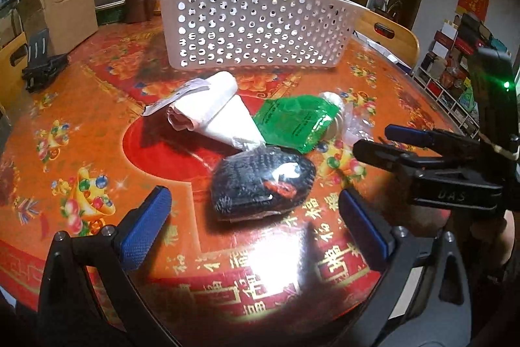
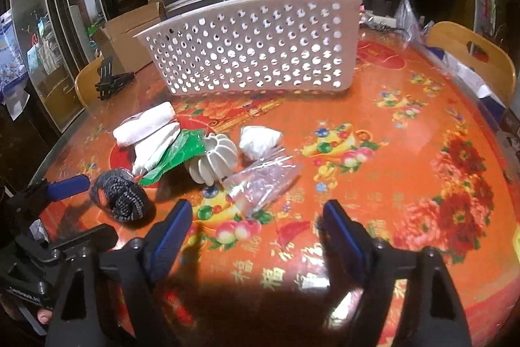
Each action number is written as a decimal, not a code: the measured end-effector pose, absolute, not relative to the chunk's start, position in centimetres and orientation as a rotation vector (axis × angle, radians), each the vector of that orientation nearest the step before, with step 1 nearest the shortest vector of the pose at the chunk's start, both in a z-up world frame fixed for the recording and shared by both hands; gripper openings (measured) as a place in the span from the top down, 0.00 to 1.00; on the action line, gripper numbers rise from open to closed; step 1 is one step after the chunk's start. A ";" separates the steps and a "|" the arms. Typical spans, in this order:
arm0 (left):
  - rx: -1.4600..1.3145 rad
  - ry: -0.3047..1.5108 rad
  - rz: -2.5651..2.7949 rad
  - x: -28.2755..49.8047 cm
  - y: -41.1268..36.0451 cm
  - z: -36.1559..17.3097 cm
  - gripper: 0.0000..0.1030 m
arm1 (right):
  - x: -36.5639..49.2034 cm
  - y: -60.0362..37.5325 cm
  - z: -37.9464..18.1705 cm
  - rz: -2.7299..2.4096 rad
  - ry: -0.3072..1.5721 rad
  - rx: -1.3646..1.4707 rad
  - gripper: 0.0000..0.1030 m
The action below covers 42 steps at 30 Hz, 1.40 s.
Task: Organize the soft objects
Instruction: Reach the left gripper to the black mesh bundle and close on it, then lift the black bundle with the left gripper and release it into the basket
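A dark knitted bundle in clear wrap (image 1: 263, 184) lies on the table just ahead of my open, empty left gripper (image 1: 256, 223); it also shows in the right wrist view (image 2: 122, 197). Beyond it lie a white rolled bag (image 1: 208, 106), a green packet (image 1: 292, 122) and a white perforated basket (image 1: 256, 25). My right gripper (image 2: 258, 226) is open and empty, just short of a clear plastic bag (image 2: 263, 181). A white ribbed object (image 2: 214, 161) and a white wad (image 2: 258, 140) lie past that. The basket (image 2: 256, 51) stands behind.
The round table carries an orange and red patterned cover (image 2: 406, 152). A black stand (image 1: 42, 67) sits at its left edge. Wooden chair backs (image 2: 471, 54) rise at the right rim. Boxes, bags and stacked containers crowd the background.
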State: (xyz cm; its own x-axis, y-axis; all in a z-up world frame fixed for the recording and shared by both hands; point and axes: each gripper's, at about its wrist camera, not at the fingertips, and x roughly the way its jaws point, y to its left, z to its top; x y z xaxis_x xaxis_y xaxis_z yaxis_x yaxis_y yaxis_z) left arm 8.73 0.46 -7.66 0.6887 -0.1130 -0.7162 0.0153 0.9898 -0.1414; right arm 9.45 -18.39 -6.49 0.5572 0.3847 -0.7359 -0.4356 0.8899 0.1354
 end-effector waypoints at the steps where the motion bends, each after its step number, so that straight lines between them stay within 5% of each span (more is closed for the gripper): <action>1: -0.129 0.807 -0.070 9.0 0.5 -7.7 0.04 | 9.6 -18.2 -6.6 0.482 0.854 -0.073 0.23; 18: -0.127 0.816 -0.091 10.0 1.0 -8.8 0.37 | 10.8 -15.8 -6.9 0.431 0.861 -0.169 0.39; 21: -0.134 0.812 -0.097 9.8 1.0 -8.8 0.38 | 10.8 -15.8 -6.9 0.420 0.853 -0.190 0.49; 42: -0.114 0.739 -0.093 7.9 1.1 -6.6 0.41 | 8.8 -18.4 -4.8 0.464 0.768 -0.126 0.51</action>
